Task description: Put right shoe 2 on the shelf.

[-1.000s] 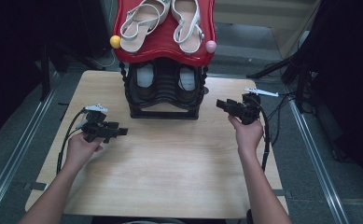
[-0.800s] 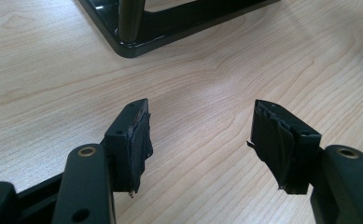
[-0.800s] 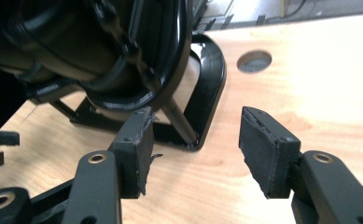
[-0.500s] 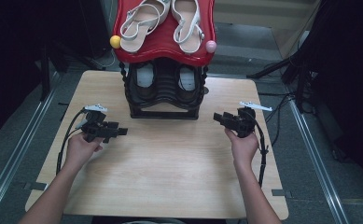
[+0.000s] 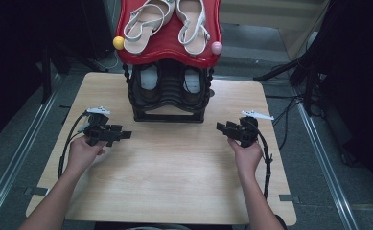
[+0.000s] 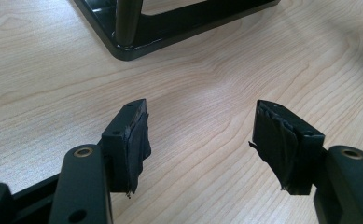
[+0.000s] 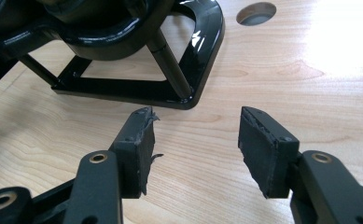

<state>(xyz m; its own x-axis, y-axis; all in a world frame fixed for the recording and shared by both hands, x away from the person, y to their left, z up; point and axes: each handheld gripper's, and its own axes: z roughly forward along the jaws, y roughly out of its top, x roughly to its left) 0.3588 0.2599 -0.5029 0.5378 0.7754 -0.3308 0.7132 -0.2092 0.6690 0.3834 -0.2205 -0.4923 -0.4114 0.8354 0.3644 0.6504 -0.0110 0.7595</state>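
Both sets of jaws stand apart with nothing between them: in the left gripper view the left gripper (image 6: 200,140) shows bare wood in its gap, and in the right gripper view the right gripper (image 7: 195,144) does the same, with a wide gap over the table (image 5: 174,177). Since a second ago the right gripper (image 5: 222,127) has come down and inward from beside the rack's right rear toward the person, and now sits low over the table just right of the rack's front corner; the left gripper (image 5: 125,135) has kept its place left of the rack, its jaws aimed right toward it. The shoe rack (image 5: 169,103) nearest both grippers stands upright at the far middle of the table, its front facing the person and its long axis running up from the black base to the red top shelf (image 5: 169,48). In the right gripper view the base's rounded corner (image 7: 202,51) lies just beyond the jaws, apart from them; in the left gripper view another base corner (image 6: 123,46) lies farther off. A pair of pale sandals (image 5: 167,21) lies on the red shelf, toes toward the person, with dark shoes (image 5: 167,81) on the tier below. A yellow ball (image 5: 119,42) and a pink ball (image 5: 216,47) cap the shelf's front corners.
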